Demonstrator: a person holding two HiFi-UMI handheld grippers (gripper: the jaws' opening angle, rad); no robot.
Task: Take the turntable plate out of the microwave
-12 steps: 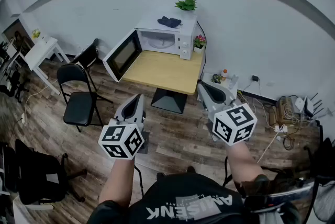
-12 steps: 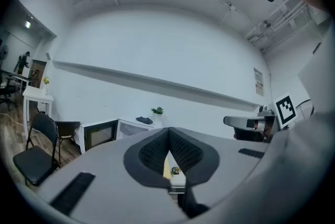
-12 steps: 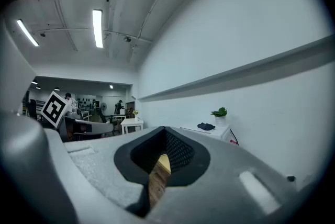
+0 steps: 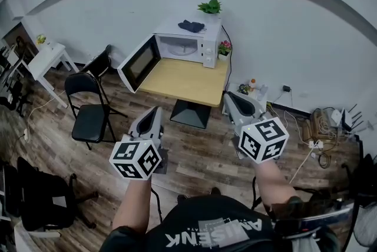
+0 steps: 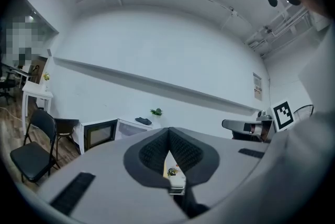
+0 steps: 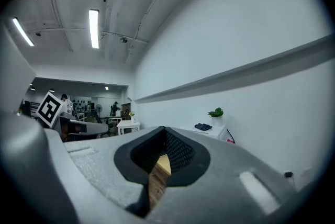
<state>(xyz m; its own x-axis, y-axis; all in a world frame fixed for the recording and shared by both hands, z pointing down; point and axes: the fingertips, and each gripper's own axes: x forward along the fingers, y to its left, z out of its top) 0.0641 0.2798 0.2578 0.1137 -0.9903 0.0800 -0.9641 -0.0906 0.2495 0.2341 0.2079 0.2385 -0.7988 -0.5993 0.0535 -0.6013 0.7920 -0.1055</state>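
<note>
A white microwave [image 4: 187, 40] stands at the far end of a wooden table [image 4: 185, 81], its door [image 4: 138, 62] swung open to the left. The cavity looks pale; I cannot make out the turntable plate in it. Both grippers hang level over the floor, well short of the table. The left gripper [image 4: 155, 111] is shut and holds nothing, and so is the right gripper [image 4: 230, 98]. In the left gripper view the shut jaws [image 5: 168, 136] aim at the microwave [image 5: 125, 127]. In the right gripper view the shut jaws [image 6: 163, 138] frame the table edge.
A dark cloth [image 4: 191, 25] and a potted plant [image 4: 210, 5] sit on top of the microwave, with a small flower pot [image 4: 224, 47] beside it. Two black chairs [image 4: 88, 118] stand left of the table. A white side table [image 4: 44, 56] is far left. Cables [image 4: 321, 127] lie at the right wall.
</note>
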